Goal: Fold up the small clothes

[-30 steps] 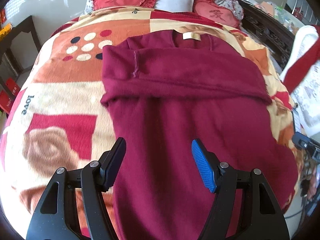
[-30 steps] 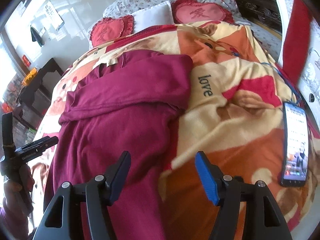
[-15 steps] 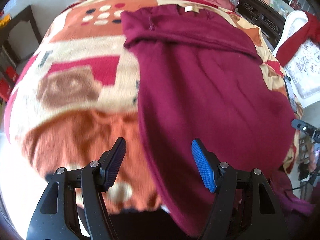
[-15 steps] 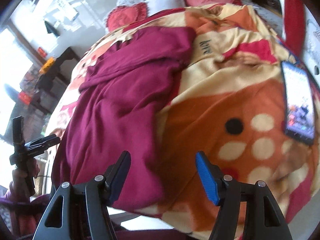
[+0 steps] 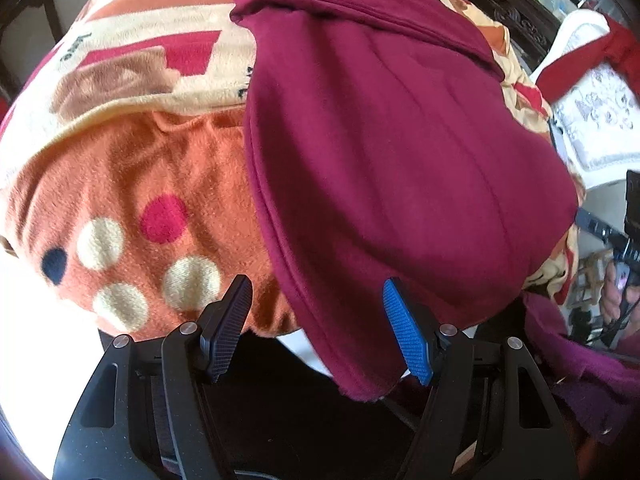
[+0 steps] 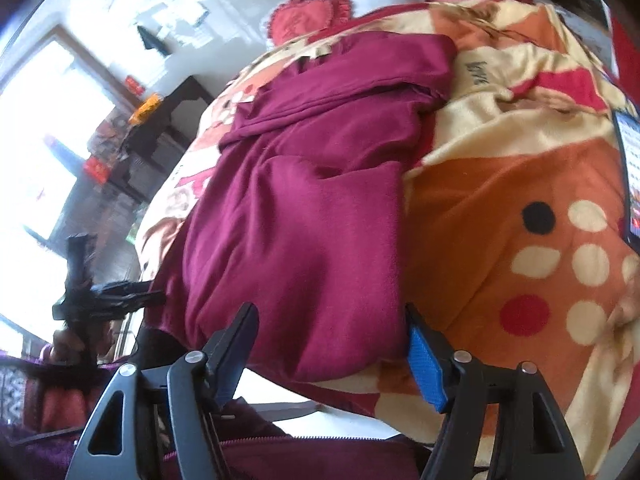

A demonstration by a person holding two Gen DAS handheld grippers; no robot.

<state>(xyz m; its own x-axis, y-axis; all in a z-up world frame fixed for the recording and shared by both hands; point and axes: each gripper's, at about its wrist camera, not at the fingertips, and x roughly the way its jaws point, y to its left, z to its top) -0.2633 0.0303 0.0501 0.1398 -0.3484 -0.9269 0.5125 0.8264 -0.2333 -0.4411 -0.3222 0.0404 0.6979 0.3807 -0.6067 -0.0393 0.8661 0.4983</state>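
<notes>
A maroon sweater (image 5: pixel 380 128) lies flat on a patterned blanket (image 5: pixel 132 184), its sleeves folded across the chest and its hem hanging over the bed's near edge. My left gripper (image 5: pixel 316 328) is open, its jaws on either side of the hem's left corner without touching it. In the right wrist view the sweater (image 6: pixel 304 220) fills the middle, and my right gripper (image 6: pixel 332 348) is open with the hem's right corner between its jaws. The left gripper (image 6: pixel 120 296) shows at the far left there.
A phone (image 6: pixel 630 176) lies on the blanket at the right edge. Red heart pillows (image 6: pixel 308 16) sit at the bed's head. A dark cabinet (image 6: pixel 160 128) stands left of the bed, a white chair with red cloth (image 5: pixel 592 92) to its right.
Both grippers have drawn back from above the sweater's body to the bed's near edge and dropped to the hem. Both stay open.
</notes>
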